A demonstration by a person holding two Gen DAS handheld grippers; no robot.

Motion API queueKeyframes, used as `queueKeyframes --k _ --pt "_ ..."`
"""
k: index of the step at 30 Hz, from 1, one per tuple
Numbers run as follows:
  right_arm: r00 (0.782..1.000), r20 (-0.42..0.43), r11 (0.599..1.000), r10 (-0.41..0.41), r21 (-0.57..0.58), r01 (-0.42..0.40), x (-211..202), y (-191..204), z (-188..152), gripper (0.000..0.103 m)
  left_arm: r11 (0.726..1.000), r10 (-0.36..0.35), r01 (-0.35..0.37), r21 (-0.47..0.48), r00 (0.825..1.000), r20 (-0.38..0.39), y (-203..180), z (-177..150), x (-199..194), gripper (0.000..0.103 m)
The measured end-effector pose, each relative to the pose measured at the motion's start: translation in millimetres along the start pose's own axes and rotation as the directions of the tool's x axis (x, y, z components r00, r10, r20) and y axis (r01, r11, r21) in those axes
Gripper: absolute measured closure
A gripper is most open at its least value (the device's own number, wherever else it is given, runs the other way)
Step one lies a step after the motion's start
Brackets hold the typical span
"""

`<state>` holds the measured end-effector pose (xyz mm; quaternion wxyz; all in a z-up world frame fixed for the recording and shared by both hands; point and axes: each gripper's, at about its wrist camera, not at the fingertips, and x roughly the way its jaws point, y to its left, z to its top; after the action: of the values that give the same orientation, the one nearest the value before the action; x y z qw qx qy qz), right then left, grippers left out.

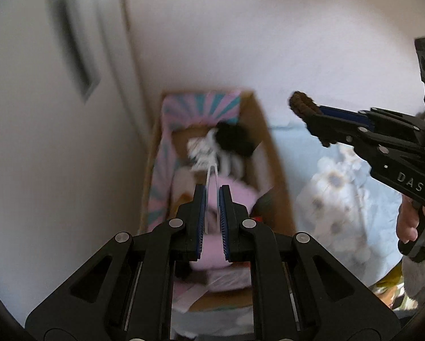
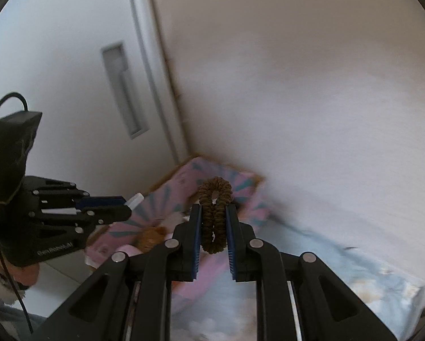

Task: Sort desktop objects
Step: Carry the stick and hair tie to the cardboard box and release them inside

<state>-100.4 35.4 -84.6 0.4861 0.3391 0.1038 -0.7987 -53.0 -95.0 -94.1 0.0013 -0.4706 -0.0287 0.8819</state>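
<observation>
My left gripper (image 1: 212, 191) is shut on a thin clear-white tube-like item (image 1: 211, 182) and hangs above an open cardboard box (image 1: 272, 153) with pink and teal patterned flaps. The box holds a black item (image 1: 235, 137), a white printed item (image 1: 202, 153) and a pink item (image 1: 238, 191). My right gripper (image 2: 214, 209) is shut on a brown ruffled hair scrunchie (image 2: 214, 213) above the box's far flap (image 2: 169, 199). The right gripper also shows in the left wrist view (image 1: 311, 116), right of the box. The left gripper shows in the right wrist view (image 2: 127, 204) with the white tip (image 2: 135, 199) sticking out.
The box stands in a corner between a white door (image 2: 70, 85) with a recessed handle (image 2: 125, 91) and a white wall (image 1: 269, 28). A light blue flowered cloth (image 1: 340, 193) covers the surface to the right of the box. The frames are motion-blurred.
</observation>
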Motion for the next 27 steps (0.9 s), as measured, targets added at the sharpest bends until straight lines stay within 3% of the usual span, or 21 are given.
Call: queueKeyframes --k 6,10,11,12,13,14,15,16,19,27 --pt "0.994 -0.101 0.998 0.045 0.053 -0.040 52.5 19.1 -8.3 0.088 0.999 -0.031 0.032 0.012 0.999 -0.039 1.9 -30.3 11.1 0.094" --pt "0.991 -0.132 0.997 0.037 0.071 -0.028 71.7 19.1 -7.1 0.088 0.998 -0.031 0.033 0.045 0.999 -0.044 -1.5 -29.3 13.2 0.093" --pt "0.990 -0.138 0.997 0.036 0.074 -0.026 75.7 18.3 -5.8 0.088 0.997 -0.065 0.066 0.040 0.997 -0.043 -0.5 -27.1 10.7 0.090" --pt "0.988 -0.151 0.996 0.041 0.081 -0.029 80.6 19.5 -5.3 0.087 0.994 -0.099 0.101 0.033 0.994 -0.040 0.5 -24.3 8.7 0.065" --pt "0.983 -0.173 0.994 0.061 0.102 -0.043 87.2 18.2 -2.9 0.079 0.992 -0.123 0.124 0.027 0.992 -0.033 1.5 -20.5 5.2 0.016" --pt "0.979 -0.190 0.991 0.076 0.126 -0.052 91.8 17.1 -1.2 0.072 0.993 -0.118 0.118 0.028 0.993 -0.016 1.9 -17.9 2.4 0.000" --pt "0.977 -0.201 0.988 0.074 0.150 -0.044 92.8 14.6 -1.6 0.054 0.994 -0.108 0.107 0.034 0.994 0.025 3.5 -15.8 -2.5 0.002" --pt "0.979 -0.196 0.985 0.054 0.169 -0.020 91.4 12.3 0.1 0.042 0.994 -0.103 0.101 0.041 0.993 0.053 4.4 -14.0 -10.0 0.001" --pt "0.993 -0.118 0.979 0.022 0.204 0.003 74.8 6.6 5.5 0.032 0.995 -0.088 0.084 0.046 0.993 0.077 9.3 -5.9 -21.0 0.001" --pt "0.991 -0.128 0.961 -0.023 0.270 0.057 68.9 -8.1 10.1 0.032 0.996 -0.082 0.083 -0.038 0.997 0.012 24.9 3.6 -16.1 0.001"
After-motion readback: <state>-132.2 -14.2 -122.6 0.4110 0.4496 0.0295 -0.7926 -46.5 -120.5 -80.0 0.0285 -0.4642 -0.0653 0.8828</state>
